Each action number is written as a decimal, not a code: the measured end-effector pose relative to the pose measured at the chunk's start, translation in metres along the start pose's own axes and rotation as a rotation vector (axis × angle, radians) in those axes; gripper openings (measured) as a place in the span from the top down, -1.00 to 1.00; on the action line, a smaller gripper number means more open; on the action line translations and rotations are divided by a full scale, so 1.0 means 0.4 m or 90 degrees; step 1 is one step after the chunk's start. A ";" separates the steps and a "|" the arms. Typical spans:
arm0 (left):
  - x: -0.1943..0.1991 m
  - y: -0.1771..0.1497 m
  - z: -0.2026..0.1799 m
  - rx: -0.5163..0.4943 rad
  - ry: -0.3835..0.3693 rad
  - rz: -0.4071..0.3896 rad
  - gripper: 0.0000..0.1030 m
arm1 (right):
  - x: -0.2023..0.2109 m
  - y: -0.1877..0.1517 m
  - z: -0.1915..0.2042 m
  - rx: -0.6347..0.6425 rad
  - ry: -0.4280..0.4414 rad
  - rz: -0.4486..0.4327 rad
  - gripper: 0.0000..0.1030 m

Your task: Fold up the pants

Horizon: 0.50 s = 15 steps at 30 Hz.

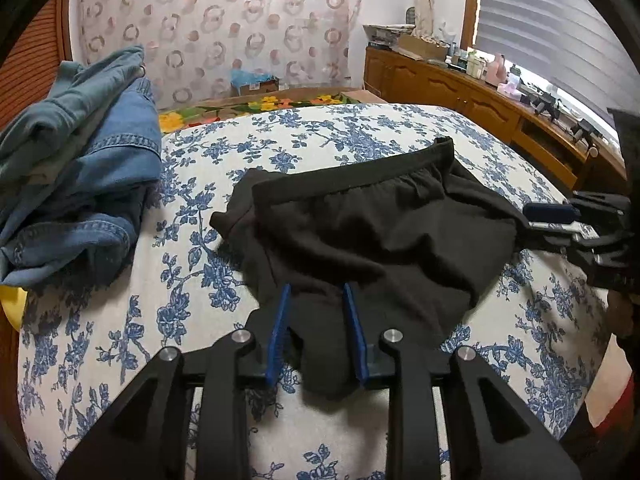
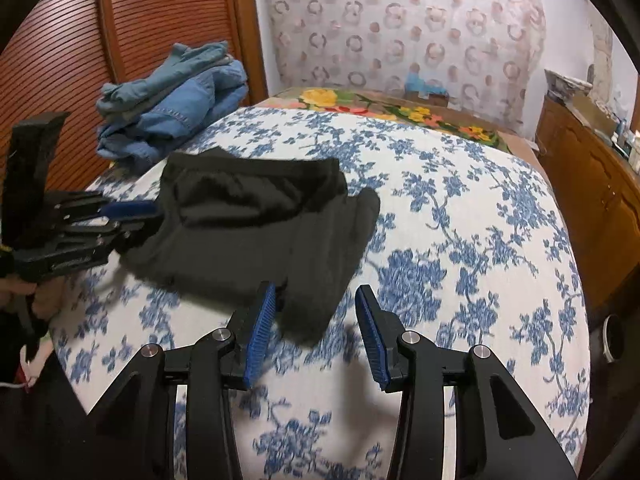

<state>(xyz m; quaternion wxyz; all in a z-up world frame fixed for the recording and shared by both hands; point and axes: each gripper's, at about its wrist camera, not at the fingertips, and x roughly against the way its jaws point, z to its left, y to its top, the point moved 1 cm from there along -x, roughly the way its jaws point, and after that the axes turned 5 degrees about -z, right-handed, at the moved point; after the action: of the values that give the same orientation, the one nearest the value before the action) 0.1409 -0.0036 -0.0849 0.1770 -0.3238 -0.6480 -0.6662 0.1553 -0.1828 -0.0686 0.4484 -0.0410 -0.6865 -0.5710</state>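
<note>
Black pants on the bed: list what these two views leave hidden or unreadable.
- Black pants: legs folded under, layers hidden in both views.
- Left gripper: fabric between its pads; left wrist view doesn't show whether they pinch.
- Denim pile: heaped; separate garments unclear.
- Dresser clutter: too small, warped by fisheye.

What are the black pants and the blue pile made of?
The black pants look like soft, matte knit, maybe fleece: fuzzy, with a gathered waistband. The blue pile looks like denim: faded blue weave with stitched seams.
</note>
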 end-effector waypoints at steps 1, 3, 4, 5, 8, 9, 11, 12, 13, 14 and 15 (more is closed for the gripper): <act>-0.001 0.000 0.001 0.002 -0.001 0.000 0.48 | -0.001 -0.004 0.002 0.002 0.002 0.004 0.16; -0.001 -0.001 0.006 0.009 -0.004 0.000 0.47 | -0.008 -0.008 0.005 0.007 0.001 0.012 0.17; -0.001 -0.002 0.008 0.012 -0.006 -0.001 0.46 | -0.013 -0.011 0.006 0.010 0.000 0.016 0.22; 0.000 -0.003 0.010 0.014 -0.007 -0.001 0.46 | -0.020 -0.013 0.008 0.013 0.000 0.022 0.25; 0.001 -0.004 0.013 0.020 -0.011 -0.001 0.45 | -0.037 -0.018 0.008 0.022 -0.004 0.036 0.43; 0.001 -0.004 0.013 0.021 -0.012 0.000 0.45 | -0.039 -0.018 0.006 0.025 -0.004 0.037 0.56; 0.001 -0.003 0.014 0.021 -0.013 0.000 0.44 | -0.034 -0.015 -0.001 0.025 0.002 0.034 0.74; 0.001 -0.003 0.014 0.021 -0.013 0.000 0.44 | -0.029 -0.013 -0.005 0.027 -0.001 0.031 0.82; 0.001 -0.003 0.014 0.021 -0.013 0.000 0.44 | -0.019 -0.010 -0.011 0.034 -0.016 0.023 0.87; 0.001 -0.003 0.015 0.021 -0.014 0.000 0.44 | -0.011 -0.006 -0.017 0.035 -0.028 0.015 0.88; 0.001 -0.003 0.015 0.022 -0.015 0.000 0.43 | -0.001 -0.002 -0.029 0.026 -0.034 0.008 0.88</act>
<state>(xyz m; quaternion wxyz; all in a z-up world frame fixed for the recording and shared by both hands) 0.1409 0.0023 -0.0859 0.1747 -0.3286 -0.6615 -0.6511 0.1616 -0.1923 -0.0701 0.4340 -0.0511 -0.7097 -0.5526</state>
